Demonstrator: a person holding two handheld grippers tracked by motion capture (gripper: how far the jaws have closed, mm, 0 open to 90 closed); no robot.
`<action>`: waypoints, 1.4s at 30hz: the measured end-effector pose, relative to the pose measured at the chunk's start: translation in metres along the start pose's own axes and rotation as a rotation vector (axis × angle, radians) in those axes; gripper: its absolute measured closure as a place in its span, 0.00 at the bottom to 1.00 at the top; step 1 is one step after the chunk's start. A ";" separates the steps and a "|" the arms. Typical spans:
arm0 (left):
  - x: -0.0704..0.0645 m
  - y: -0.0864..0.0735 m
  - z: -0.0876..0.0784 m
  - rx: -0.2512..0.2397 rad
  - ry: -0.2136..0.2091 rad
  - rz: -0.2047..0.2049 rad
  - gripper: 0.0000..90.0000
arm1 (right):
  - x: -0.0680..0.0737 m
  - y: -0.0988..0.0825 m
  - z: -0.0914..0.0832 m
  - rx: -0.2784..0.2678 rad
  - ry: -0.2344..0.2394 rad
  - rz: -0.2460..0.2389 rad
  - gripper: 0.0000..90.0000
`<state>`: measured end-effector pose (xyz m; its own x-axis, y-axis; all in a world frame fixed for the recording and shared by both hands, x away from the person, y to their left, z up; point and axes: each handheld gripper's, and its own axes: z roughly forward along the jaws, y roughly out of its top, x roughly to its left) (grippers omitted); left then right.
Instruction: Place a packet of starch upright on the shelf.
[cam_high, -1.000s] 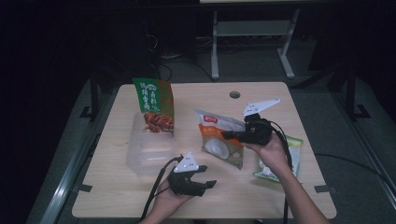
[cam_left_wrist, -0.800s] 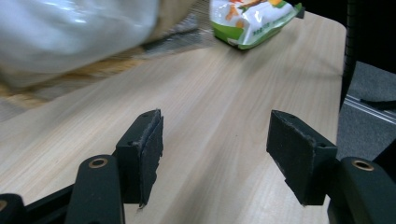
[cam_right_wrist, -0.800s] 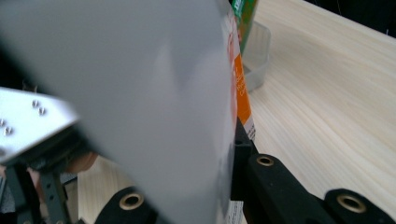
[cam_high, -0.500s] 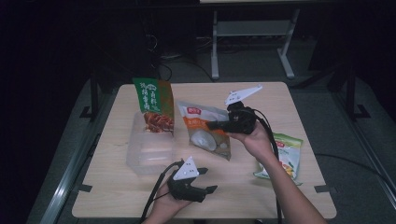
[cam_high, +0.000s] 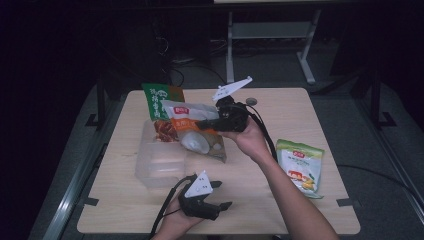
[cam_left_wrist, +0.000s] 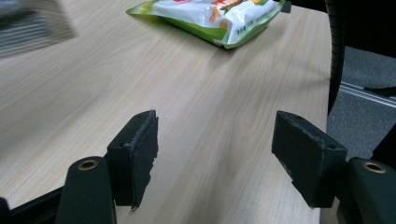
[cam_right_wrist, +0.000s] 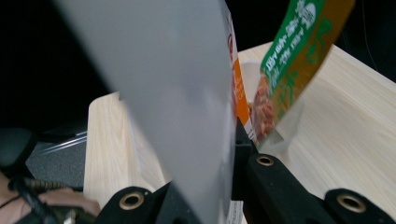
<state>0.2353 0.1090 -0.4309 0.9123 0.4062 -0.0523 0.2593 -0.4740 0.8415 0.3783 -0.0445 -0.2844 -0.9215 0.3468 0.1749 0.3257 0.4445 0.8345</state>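
My right gripper (cam_high: 201, 123) is shut on an orange and white snack bag (cam_high: 197, 141) and holds it in the air beside the clear plastic box (cam_high: 157, 165). In the right gripper view the bag's silver back (cam_right_wrist: 177, 102) runs between the jaws. A green snack bag (cam_high: 159, 100) stands upright at the far end of the box. My left gripper (cam_high: 224, 195) rests near the table's front edge; its jaws have just been opening and nothing is between its pads (cam_left_wrist: 135, 158).
A green and yellow snack bag (cam_high: 300, 165) lies flat on the wooden table (cam_high: 280, 210) at the right, also seen ahead of the left gripper (cam_left_wrist: 210, 14). A metal frame (cam_high: 270, 30) stands on the floor behind the table.
My right gripper has carried the orange bag left and upward, from the table's middle to beside the clear box. The left hand has stayed near the front edge.
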 end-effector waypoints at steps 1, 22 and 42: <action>0.000 0.000 0.000 0.000 0.000 0.000 0.34 | 0.000 0.004 0.004 0.000 0.005 -0.005 1.00; 0.003 -0.004 -0.002 -0.011 0.012 -0.001 0.32 | -0.002 0.032 0.070 0.024 0.028 -0.008 1.00; 0.010 -0.010 -0.009 -0.020 0.042 -0.015 0.31 | -0.002 0.037 0.129 0.046 0.076 0.020 1.00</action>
<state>0.2388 0.1245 -0.4349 0.8941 0.4458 -0.0429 0.2661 -0.4517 0.8516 0.4194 0.0779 -0.3210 -0.9276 0.2928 0.2318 0.3518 0.4766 0.8057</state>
